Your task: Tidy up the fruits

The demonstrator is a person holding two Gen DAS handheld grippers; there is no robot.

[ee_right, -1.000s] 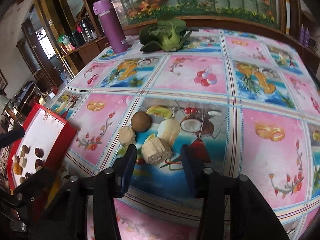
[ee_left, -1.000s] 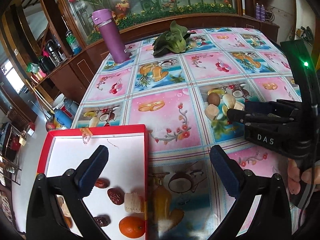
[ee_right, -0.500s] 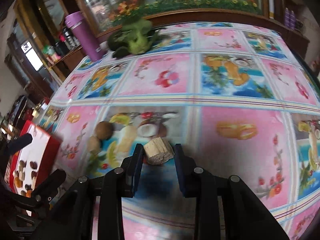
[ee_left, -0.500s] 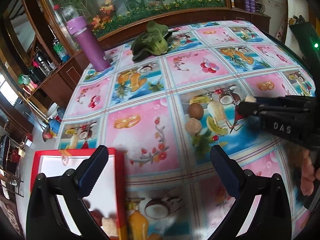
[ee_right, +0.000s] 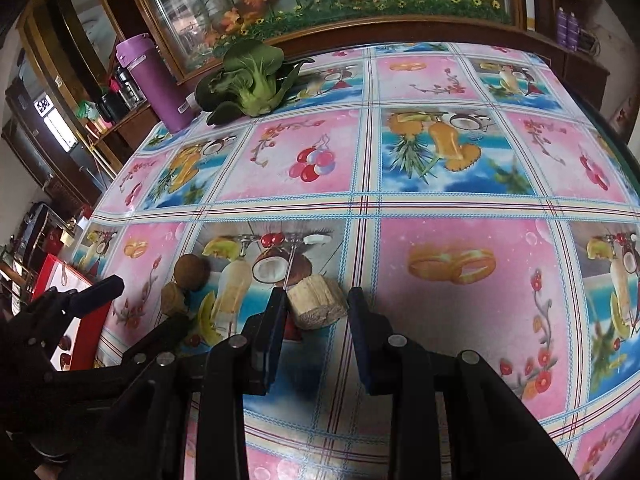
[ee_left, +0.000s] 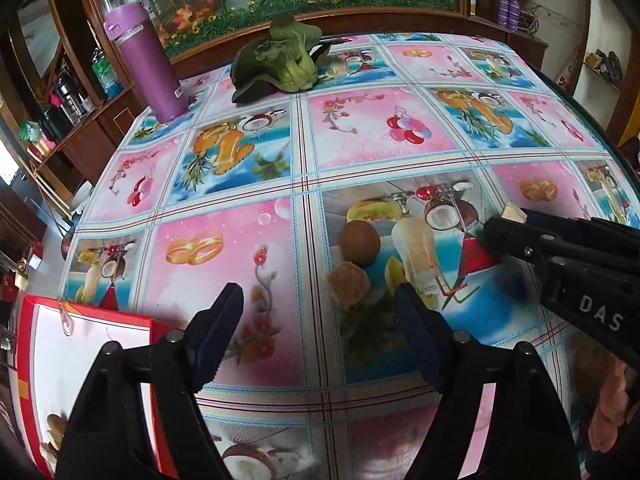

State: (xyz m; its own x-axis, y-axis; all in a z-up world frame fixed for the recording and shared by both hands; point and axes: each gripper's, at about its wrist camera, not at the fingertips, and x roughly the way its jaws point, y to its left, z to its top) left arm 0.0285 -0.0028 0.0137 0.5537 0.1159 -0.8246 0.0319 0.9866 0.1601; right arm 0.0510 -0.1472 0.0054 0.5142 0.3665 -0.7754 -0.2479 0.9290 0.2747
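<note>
The right gripper (ee_right: 316, 312) is held low over the tablecloth (ee_right: 440, 160), clenched on a pale chunk (ee_right: 316, 306). The left gripper (ee_left: 320, 320) is held spread and empty, just near of a tan chunk (ee_left: 348, 282) and a brown fruit (ee_left: 359, 243). The red tray (ee_left: 80, 360) lies near left.

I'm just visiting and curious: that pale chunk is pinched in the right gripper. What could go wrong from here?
1. The chunk sits at the very tips of the right gripper, so it might slip out.
2. The tray lies beyond the left gripper, which is open close by; the two could bump on the way over.
3. The round brown fruit could roll if nudged.
</note>
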